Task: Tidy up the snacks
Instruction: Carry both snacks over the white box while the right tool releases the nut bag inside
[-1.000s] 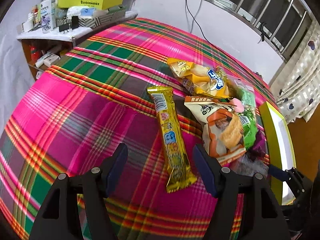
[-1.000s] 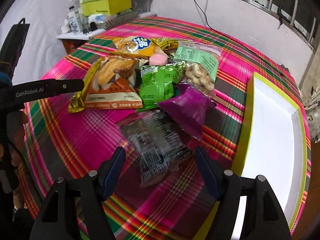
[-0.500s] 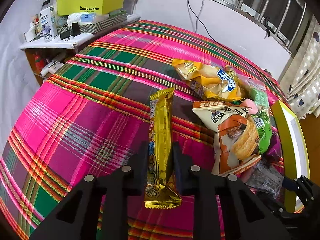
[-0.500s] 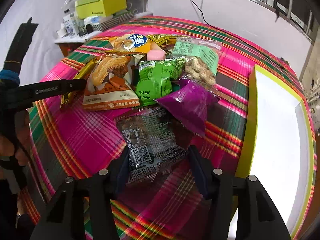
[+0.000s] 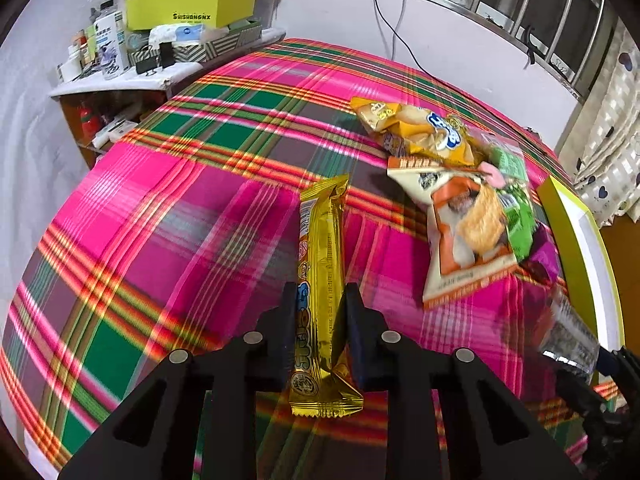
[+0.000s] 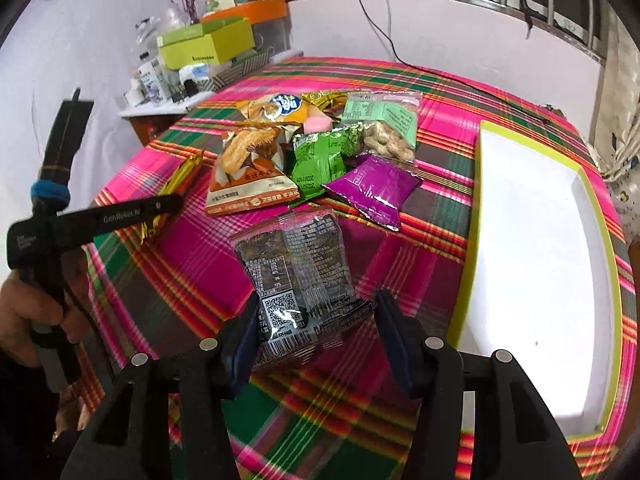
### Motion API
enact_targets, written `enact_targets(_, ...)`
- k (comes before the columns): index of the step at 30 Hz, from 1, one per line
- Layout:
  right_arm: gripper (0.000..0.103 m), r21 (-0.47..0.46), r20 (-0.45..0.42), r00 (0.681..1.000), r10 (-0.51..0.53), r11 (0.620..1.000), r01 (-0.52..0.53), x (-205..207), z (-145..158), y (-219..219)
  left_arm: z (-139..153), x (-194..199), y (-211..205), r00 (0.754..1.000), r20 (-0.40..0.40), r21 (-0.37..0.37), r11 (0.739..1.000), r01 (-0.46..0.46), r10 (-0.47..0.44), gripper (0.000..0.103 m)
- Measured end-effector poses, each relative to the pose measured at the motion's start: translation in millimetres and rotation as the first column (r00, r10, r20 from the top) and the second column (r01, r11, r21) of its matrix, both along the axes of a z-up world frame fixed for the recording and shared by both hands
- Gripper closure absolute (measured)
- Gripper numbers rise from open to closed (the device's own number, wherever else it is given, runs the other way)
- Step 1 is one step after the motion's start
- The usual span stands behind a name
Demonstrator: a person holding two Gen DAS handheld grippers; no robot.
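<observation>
Because your left gripper (image 5: 318,312) has its jaws pressed against both long sides of the gold snack bar (image 5: 320,280), near its lower end, the bar points straight out between the fingers and its far tip lies toward the middle of the plaid tablecloth (image 5: 160,240); whether it has lifted clear of the cloth cannot be told. Gripping across the narrow width is likely why the wrapper stays stiff instead of folding. Your right gripper (image 6: 316,320) straddles the clear dark-printed packet (image 6: 300,264) at its barcode end, jaws partly closed, the left pad against the packet's edge while the right pad looks just short of it, so you cannot count on a firm hold. That packet lies just beside the lime-rimmed white tray (image 6: 476,200), which sits along the cloth's right edge and looks like the place for sorted snacks. Behind it the orange-and-white chip bag (image 6: 248,172), green packets (image 6: 320,160), purple pouch (image 6: 372,188) and peanut bag (image 6: 388,136) are heaped together, overlapping.
</observation>
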State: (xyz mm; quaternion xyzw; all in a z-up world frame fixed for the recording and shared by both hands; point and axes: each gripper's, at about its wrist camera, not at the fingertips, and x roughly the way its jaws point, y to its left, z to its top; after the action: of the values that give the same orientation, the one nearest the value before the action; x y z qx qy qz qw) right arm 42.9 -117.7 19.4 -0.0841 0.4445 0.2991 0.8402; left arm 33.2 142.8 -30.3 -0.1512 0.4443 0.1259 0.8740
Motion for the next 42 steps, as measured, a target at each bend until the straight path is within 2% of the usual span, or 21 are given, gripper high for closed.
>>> enact_targets(8,0.049,0.046,-0.002,1.000,-0.021,0.999,0.021,-11,4,-14,3,-26,-7,1.000,-0.002,-0.010,1.000,0.001,-0.001,0.080)
enact_targets(18,0.049,0.122,0.040,0.997,-0.064,0.991,0.059,-23,24,-38,30,-44,-24,0.998,0.061,-0.006,1.000,0.025,-0.024,0.080)
enact_targets(26,0.049,0.161,0.064,0.983,-0.170,0.974,0.158,-15,33,-78,55,-34,-63,0.987,0.105,0.014,0.993,0.121,-0.122,0.080)
enact_targets(35,0.049,0.157,0.042,0.941,-0.335,0.933,0.325,6,21,-139,63,-5,-133,0.951,0.098,0.024,0.956,0.294,-0.295,0.080)
enact_targets(42,0.049,0.112,0.028,0.898,-0.439,0.894,0.433,19,7,-169,57,19,-192,0.902,0.059,0.018,0.904,0.427,-0.428,0.080)
